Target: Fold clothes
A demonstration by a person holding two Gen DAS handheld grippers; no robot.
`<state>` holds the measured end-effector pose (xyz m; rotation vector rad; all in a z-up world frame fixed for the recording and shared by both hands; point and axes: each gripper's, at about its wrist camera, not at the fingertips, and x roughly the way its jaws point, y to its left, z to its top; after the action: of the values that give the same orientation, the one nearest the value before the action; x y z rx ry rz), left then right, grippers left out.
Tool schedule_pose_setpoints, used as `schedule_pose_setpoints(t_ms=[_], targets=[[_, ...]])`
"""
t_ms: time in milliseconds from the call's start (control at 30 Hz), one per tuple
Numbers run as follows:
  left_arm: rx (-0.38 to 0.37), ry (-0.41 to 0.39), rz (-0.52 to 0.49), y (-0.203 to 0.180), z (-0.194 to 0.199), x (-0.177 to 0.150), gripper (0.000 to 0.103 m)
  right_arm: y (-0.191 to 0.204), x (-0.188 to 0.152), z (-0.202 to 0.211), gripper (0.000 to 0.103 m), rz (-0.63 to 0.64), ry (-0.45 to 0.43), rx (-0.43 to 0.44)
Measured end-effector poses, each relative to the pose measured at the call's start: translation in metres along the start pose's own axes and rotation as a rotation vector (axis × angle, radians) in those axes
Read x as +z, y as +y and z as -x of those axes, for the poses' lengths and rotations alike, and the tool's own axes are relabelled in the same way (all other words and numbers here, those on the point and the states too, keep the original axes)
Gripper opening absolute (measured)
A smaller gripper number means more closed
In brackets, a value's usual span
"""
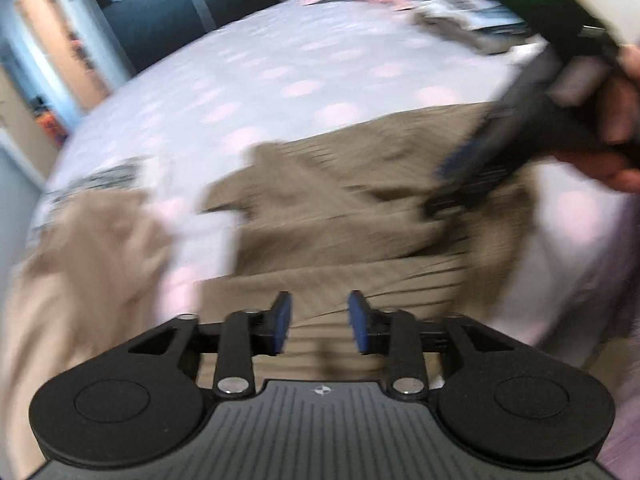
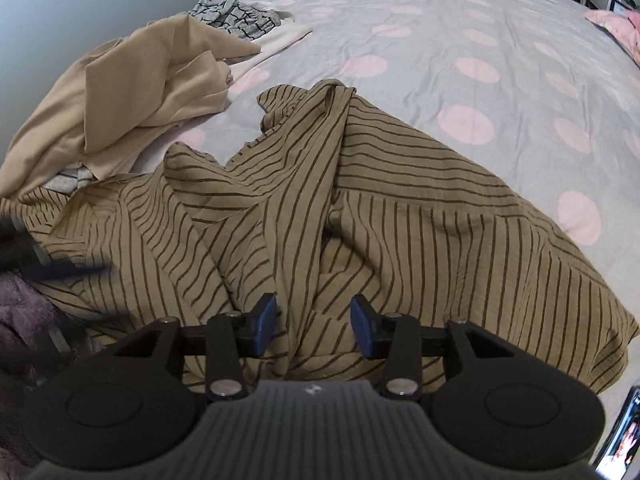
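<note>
- The striped olive shirt point(image 2: 360, 216) lies crumpled on the bed point(image 2: 460, 28), near its front edge, bunched into a ridge through the middle with one long twisted fold running up toward the bed's centre. It is not folded as it lies.
- The right tool point(image 2: 313, 330) sits low over the shirt's near hem, its blue pads apart, a ridge of cloth rising between them but not clamped.
- The left tool point(image 1: 319, 322) is likewise apart over the near hem; nothing is gripped. This view is heavily smeared, so finer detail cannot be told.
- Risk: closing on the raised ridge would likely catch several layers at once, so the twist would be dragged along rather than spread.
- Risk: the tan garment point(image 2: 132, 80) and the grey checked garment point(image 2: 232, 16) lie heaped toward the bed's left edge, the tan one just beside the shirt's left part. Pulling the shirt sideways could snag or drag them.
- Risk: the hem lies at the bed's front edge; a loose grip could let cloth slide off.
- Risk: the two tools work near each other over one garment and could collide.
- A phone point(image 2: 620, 440) lies at the front right corner, close to the cloth, and could be swept off.
</note>
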<state>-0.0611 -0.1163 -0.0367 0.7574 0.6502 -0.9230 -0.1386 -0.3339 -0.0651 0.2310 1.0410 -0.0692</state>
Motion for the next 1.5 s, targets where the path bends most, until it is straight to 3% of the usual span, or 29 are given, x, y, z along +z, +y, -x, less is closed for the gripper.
schedule_pose_setpoints(t_ms=[33,267,333,400,633,800,867,933,1000,1067,1300,1400,1500], targets=[[0.032,0.003,0.011,0.013,0.0,-0.001,0.047,0.001,0.001,0.0,0.045,0.003,-0.001,-0.001],[0.259,0.024,0.09,0.102,-0.002,-0.008,0.064,0.005,0.007,-0.004,0.046,0.014,0.005,-0.006],[0.323,0.029,0.111,0.127,-0.003,-0.009,0.074,0.007,0.009,-0.006,0.047,0.017,0.01,-0.009],[0.373,0.017,0.116,0.145,-0.019,-0.007,0.074,0.009,0.011,-0.009,0.047,0.023,0.012,-0.011],[0.362,0.043,0.139,0.183,-0.067,-0.007,0.074,0.013,0.017,-0.015,0.049,0.03,0.016,-0.029],[0.329,0.047,0.131,0.197,-0.091,-0.008,0.081,0.006,0.02,-0.021,0.049,0.009,0.029,-0.049],[0.337,0.054,0.124,0.194,-0.097,-0.007,0.069,0.004,0.021,-0.024,0.049,0.004,0.036,-0.055],[0.353,0.072,0.102,0.19,-0.102,-0.007,0.037,0.003,0.021,-0.027,0.049,0.001,0.042,-0.059],[0.381,0.08,0.096,0.188,-0.101,-0.005,0.024,0.003,0.022,-0.028,0.049,0.0,0.042,-0.061],[0.419,0.078,0.105,0.19,-0.095,-0.002,0.022,0.003,0.023,-0.028,0.049,0.0,0.04,-0.062],[0.642,-0.01,0.237,0.262,-0.015,0.024,0.02,0.004,0.023,-0.024,0.049,0.002,0.023,-0.053],[0.794,-0.037,0.252,0.298,0.016,0.033,0.02,0.005,0.024,-0.022,0.049,0.007,0.01,-0.054],[0.882,-0.063,0.332,0.334,0.04,0.041,0.02,0.006,0.023,-0.019,0.049,0.004,0.001,-0.057]])
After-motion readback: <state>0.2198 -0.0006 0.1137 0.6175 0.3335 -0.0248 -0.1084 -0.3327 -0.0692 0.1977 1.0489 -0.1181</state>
